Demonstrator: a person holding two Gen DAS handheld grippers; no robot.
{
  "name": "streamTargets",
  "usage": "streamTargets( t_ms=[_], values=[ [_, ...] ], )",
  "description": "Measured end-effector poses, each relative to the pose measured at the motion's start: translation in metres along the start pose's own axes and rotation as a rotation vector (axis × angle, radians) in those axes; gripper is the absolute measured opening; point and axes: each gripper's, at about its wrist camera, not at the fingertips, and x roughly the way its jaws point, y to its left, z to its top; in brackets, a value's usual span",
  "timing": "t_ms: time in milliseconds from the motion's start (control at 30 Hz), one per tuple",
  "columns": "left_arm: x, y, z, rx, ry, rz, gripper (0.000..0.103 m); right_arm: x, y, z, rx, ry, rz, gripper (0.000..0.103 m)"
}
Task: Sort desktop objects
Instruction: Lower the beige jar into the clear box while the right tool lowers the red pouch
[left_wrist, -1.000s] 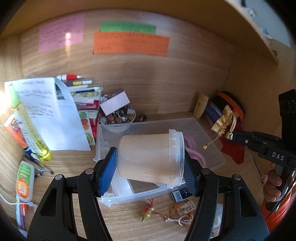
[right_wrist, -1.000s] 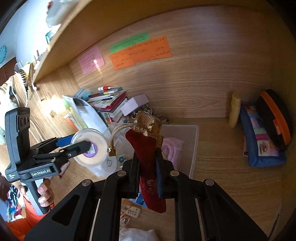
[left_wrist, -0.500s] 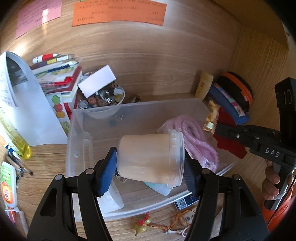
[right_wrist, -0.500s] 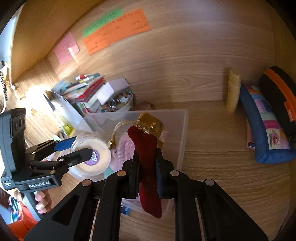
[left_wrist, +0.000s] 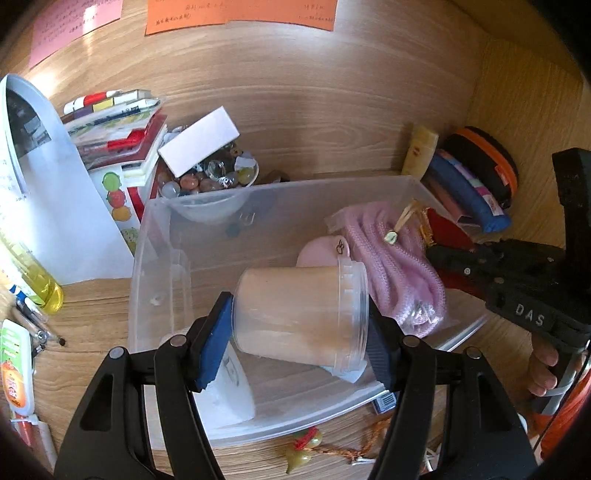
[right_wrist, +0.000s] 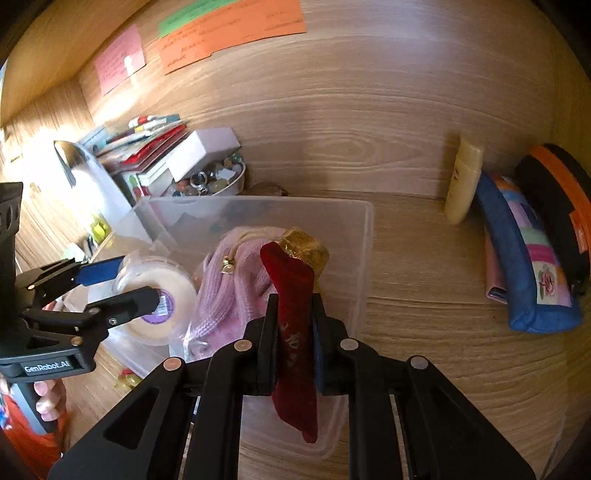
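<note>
My left gripper (left_wrist: 299, 328) is shut on a translucent lidded plastic jar (left_wrist: 301, 319), held on its side just over the clear plastic bin (left_wrist: 159, 221). The same jar (right_wrist: 157, 299) shows lid-first in the right wrist view, inside the left gripper (right_wrist: 122, 284). My right gripper (right_wrist: 293, 325) is shut on a dark red cloth pouch (right_wrist: 295, 332) with a gold drawstring top (right_wrist: 304, 249), hanging over the bin's right side (right_wrist: 364, 266). A pink knitted item (left_wrist: 391, 254) lies in the bin beneath both. In the left wrist view the right gripper (left_wrist: 439, 254) reaches in from the right.
A bowl of beads (left_wrist: 210, 184) with a white card, stacked books (left_wrist: 118, 129) and a paper sheet (left_wrist: 55, 206) stand behind and left of the bin. Pencil cases (right_wrist: 528, 251) and a cream tube (right_wrist: 461, 181) line the right wall. A charm on string (left_wrist: 306, 446) lies in front.
Both grippers have come down and forward over the bin with their loads. The jar and the pouch now hang lower, just above the pink knitted item.
</note>
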Motion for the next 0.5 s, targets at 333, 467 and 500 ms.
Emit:
streamTargets(
  t_ms=[333,467,500],
  values=[
    [-0.003,-0.005,-0.004,0.036,-0.012,0.047,0.066,0.006,0.017,0.002,-0.057,0.01,-0.077,0.02],
    [-0.011,-0.005,-0.004,0.035,-0.034,0.05,0.073,0.004,0.019,0.003,-0.075,0.015,-0.114,0.037],
    [-0.012,-0.005,-0.004,0.034,-0.038,0.051,0.074,0.003,0.019,0.003,-0.076,0.02,-0.108,0.039]
  ],
)
